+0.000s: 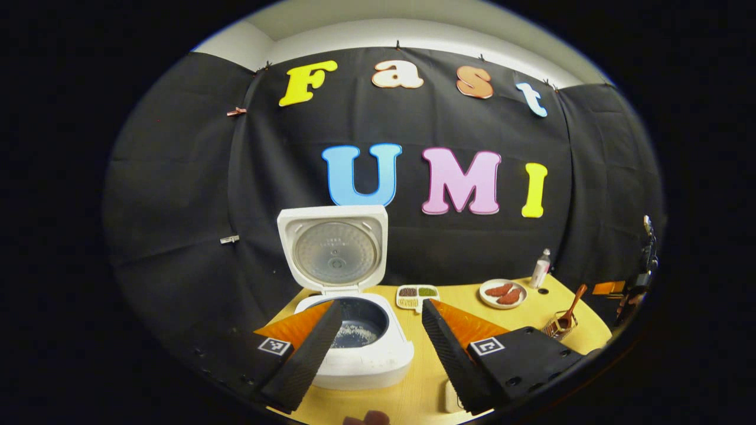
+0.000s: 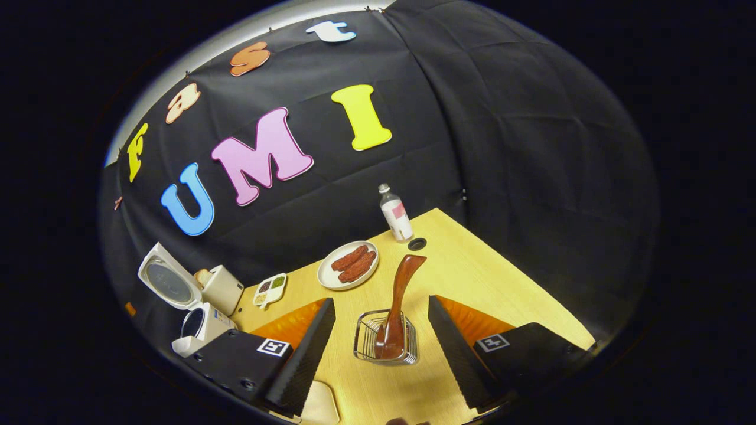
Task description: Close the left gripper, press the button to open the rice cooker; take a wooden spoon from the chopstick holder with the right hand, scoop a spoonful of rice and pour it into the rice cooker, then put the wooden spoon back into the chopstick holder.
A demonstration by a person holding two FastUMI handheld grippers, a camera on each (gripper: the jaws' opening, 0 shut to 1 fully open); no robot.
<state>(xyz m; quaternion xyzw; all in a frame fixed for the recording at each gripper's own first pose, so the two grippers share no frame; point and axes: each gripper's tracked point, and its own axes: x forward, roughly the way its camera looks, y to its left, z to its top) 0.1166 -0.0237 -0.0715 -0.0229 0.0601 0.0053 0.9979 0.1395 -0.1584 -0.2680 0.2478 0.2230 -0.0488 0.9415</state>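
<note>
A: Left tongs (image 1: 378, 330)?
B: Wide apart, empty, just before the rice cooker (image 1: 360, 348); lid up, rice in the pot.
A: Right tongs (image 2: 381, 336)?
B: Wide too, flanking the chopstick holder (image 2: 387, 345), not touching. Wooden spoon (image 2: 398, 307) stands in it, tilted. Beyond: plate (image 2: 348, 265), then bottle (image 2: 396, 215) at the surface's (image 2: 502, 283) far corner.

Wooden spoon (image 2: 397, 307) stands in chopstick holder (image 2: 387, 342), before plate (image 2: 347, 265).
</note>
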